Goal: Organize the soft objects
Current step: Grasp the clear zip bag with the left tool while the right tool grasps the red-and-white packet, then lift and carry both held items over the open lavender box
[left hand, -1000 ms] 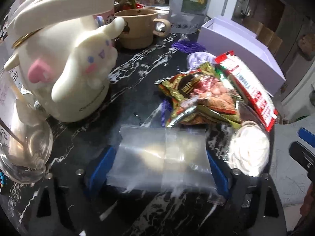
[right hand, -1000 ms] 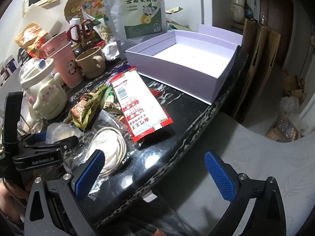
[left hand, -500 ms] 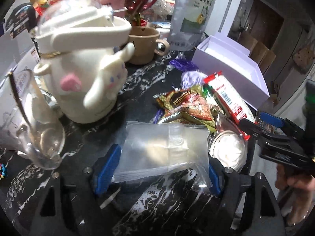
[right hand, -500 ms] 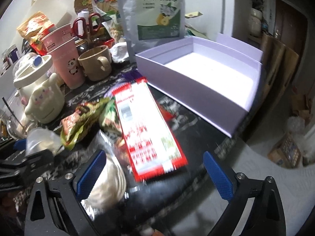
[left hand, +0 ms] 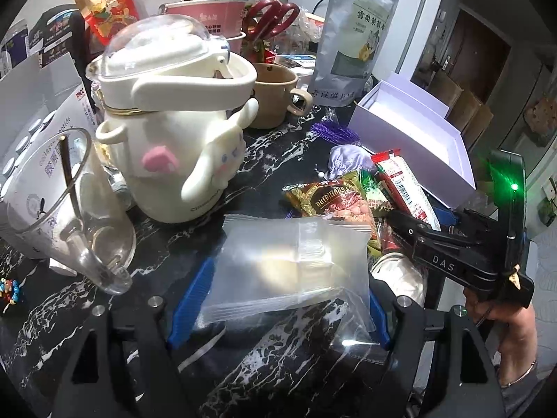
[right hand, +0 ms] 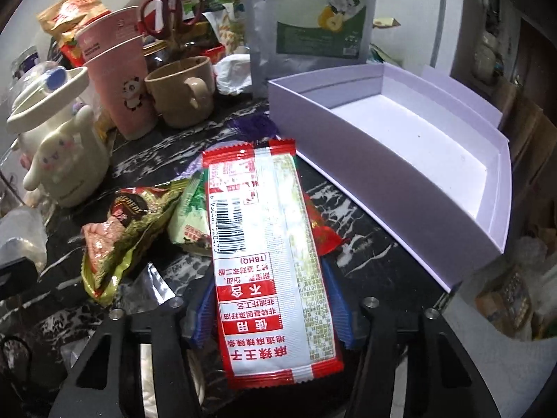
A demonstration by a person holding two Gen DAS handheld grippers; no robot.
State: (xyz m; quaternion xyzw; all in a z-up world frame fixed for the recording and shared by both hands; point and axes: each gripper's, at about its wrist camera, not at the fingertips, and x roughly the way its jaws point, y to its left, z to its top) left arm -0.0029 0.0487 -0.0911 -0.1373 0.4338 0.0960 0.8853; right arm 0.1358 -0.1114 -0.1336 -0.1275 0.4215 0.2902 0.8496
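From our left wrist cam, the left gripper [left hand: 278, 299] pinches a clear plastic bag [left hand: 292, 261] above the cluttered black marble counter [left hand: 271, 160], with the white character jug [left hand: 174, 139] and a glass [left hand: 69, 216] close on the left. From the right wrist cam, our right gripper [right hand: 271, 310] has just been closing and now squeezes the red-and-white snack packet [right hand: 264, 261]. The open lilac box [right hand: 400, 146] sits just beside the packet at the counter's edge, with the only clear room off that edge.
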